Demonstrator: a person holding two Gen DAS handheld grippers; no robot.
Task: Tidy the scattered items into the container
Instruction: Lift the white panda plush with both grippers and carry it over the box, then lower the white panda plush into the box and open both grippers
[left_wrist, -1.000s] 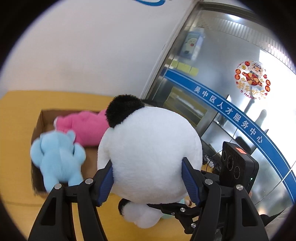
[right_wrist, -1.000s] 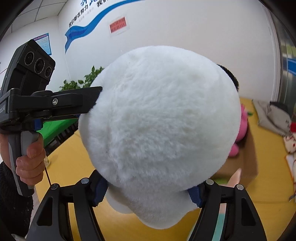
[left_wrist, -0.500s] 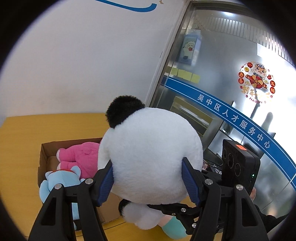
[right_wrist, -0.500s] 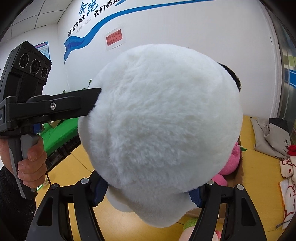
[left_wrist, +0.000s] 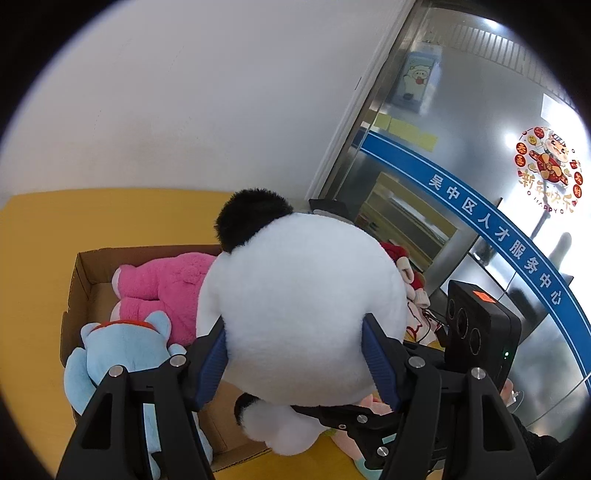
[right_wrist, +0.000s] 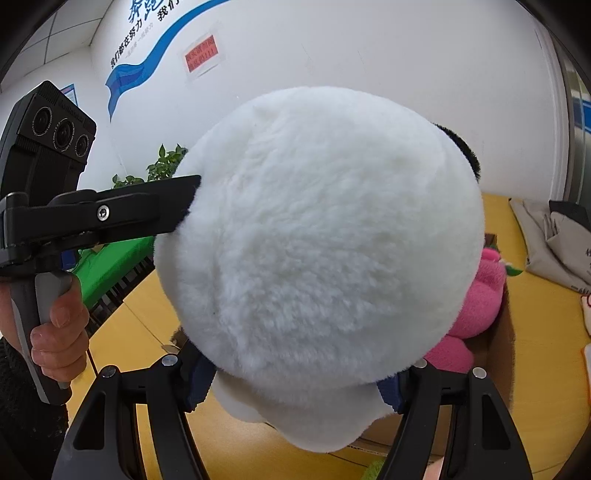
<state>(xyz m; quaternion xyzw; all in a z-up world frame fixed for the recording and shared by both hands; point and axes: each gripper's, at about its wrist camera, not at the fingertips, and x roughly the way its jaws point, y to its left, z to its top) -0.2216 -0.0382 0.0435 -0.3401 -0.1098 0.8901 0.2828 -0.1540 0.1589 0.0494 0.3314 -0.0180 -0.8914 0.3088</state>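
Both my claws pinch the panda plush (left_wrist: 303, 310): left claw (left_wrist: 295, 358) and right claw (right_wrist: 295, 384) clamp its white head. Since a second ago it has swung nearer the cardboard box (left_wrist: 79, 280), which holds the pink plush (left_wrist: 166, 288) and blue plush (left_wrist: 114, 350); release is near.

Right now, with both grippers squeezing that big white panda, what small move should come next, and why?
Probably lower the panda into the box. The left gripper and right gripper hold it above the box, beside the pink toy and blue toy already inside.
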